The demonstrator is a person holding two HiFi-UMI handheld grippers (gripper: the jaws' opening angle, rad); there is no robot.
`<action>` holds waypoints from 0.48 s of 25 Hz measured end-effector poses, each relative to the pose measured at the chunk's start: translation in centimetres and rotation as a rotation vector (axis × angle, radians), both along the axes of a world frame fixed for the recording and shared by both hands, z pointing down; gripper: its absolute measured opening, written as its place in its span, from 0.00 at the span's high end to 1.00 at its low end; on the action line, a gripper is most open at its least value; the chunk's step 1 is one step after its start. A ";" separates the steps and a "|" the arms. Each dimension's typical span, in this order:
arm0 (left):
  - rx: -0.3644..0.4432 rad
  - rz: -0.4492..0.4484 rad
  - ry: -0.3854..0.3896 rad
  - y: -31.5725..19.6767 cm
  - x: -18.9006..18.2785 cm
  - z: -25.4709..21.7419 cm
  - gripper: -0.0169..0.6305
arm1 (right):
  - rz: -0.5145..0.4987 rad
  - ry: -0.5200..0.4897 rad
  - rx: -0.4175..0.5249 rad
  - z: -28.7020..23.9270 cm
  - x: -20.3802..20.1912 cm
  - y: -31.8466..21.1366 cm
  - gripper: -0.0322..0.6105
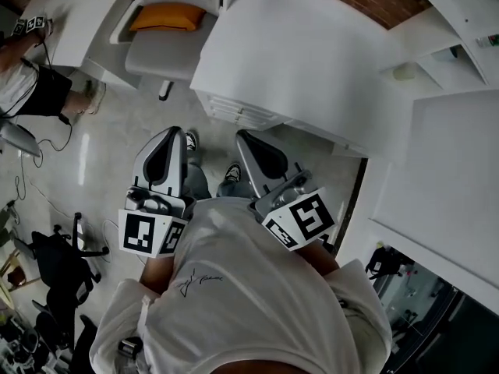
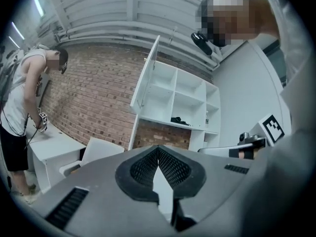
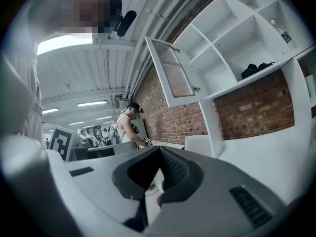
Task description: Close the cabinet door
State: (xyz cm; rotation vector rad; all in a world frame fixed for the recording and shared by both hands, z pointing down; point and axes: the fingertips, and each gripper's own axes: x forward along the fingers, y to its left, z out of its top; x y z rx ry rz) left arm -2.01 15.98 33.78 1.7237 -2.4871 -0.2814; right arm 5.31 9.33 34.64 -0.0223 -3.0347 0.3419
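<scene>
Brick wall (image 2: pixel 89 98) behind white shelves (image 2: pixel 185 100), cabinet door (image 3: pixel 170 73) swung open at their upper left, well ahead of you, your left gripper (image 2: pixel 158 149) and right gripper (image 3: pixel 159 151) side by side at your waist, both jaw pairs pressed together, empty

Open-plan office w/ brick wall (image 2: pixel 89 93), white desks (image 1: pixel 304 53), office chair (image 1: pixel 168 49), ceiling strip lights (image 3: pixel 92 103).
</scene>
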 end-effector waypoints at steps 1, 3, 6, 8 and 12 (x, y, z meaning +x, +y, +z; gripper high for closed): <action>0.005 0.007 -0.004 -0.3 -0.8 -0.1 0.95 | 0.004 -0.002 0.010 -0.3 -0.7 -0.1 0.91; 0.015 0.023 -0.020 -1.0 -2.3 -0.4 0.95 | 0.016 -0.009 0.044 -1.0 -2.2 -0.3 0.91; 0.016 0.059 -0.042 -2.0 -4.6 -0.6 0.95 | 0.045 -0.013 0.081 -1.9 -4.6 -0.6 0.91; 0.010 0.091 -0.048 -2.5 -6.2 -0.8 0.95 | 0.072 -0.011 0.089 -2.3 -6.4 -0.9 0.91; 0.002 0.146 -0.053 -3.4 -10.0 -1.2 0.95 | 0.125 -0.003 0.094 -3.1 -10.3 -1.5 0.91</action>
